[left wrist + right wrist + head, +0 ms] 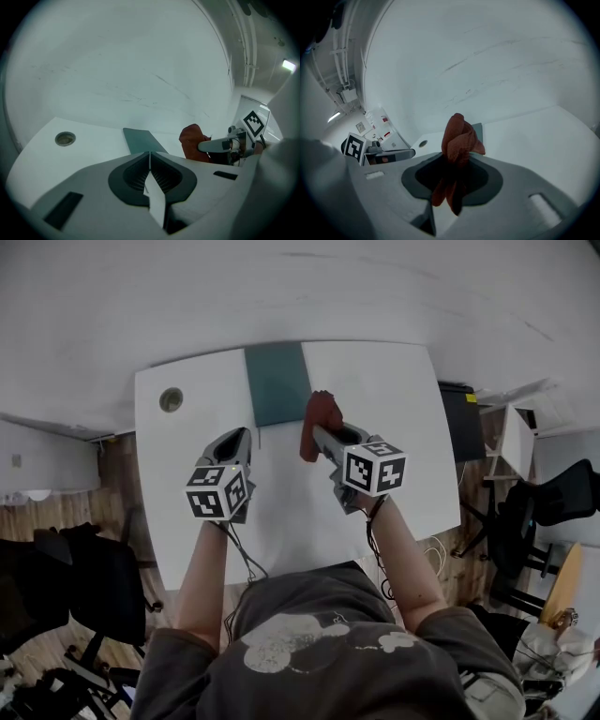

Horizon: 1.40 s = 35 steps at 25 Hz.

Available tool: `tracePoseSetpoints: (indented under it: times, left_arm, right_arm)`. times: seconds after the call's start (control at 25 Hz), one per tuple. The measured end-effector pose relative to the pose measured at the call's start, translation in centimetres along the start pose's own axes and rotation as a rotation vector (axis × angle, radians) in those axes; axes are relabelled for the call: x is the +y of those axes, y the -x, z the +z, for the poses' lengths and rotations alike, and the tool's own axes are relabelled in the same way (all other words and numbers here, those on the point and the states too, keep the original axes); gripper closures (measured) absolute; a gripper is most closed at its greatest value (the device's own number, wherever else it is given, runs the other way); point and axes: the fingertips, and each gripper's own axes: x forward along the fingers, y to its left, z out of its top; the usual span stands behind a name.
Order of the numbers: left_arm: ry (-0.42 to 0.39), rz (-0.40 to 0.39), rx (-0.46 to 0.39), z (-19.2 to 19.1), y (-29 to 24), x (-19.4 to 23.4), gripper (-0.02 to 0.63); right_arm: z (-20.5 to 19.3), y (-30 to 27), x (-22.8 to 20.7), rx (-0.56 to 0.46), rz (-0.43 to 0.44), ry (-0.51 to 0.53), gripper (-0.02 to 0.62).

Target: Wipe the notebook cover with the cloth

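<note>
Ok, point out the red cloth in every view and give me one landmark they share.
Head view: cloth near centre, in the right gripper, by the notebook's near right corner.
Left gripper view: cloth right of centre, right of the notebook.
Right gripper view: cloth at centre, clamped between the jaws.
Shared landmark: the round cable hole.

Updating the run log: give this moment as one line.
right gripper: shut on cloth | left gripper: shut, empty | notebook: flat on table
</note>
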Motion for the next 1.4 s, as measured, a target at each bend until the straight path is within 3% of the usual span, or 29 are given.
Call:
tracePoseSetpoints:
  times: [0.72,1.4]
  left_arm:
    - [0.043,0.099,0.102,-0.6,-6.5,0.5,0.603]
    - [0.066,0.174,0.202,-2.9,-10.2,2.7,0.603]
  right_arm:
    - [4.1,-4.1,-3.7,0.034,0.115,0.036,0.486]
    - [6.0,-9.1,-4.1,0.059,0.191,0.056,0.486]
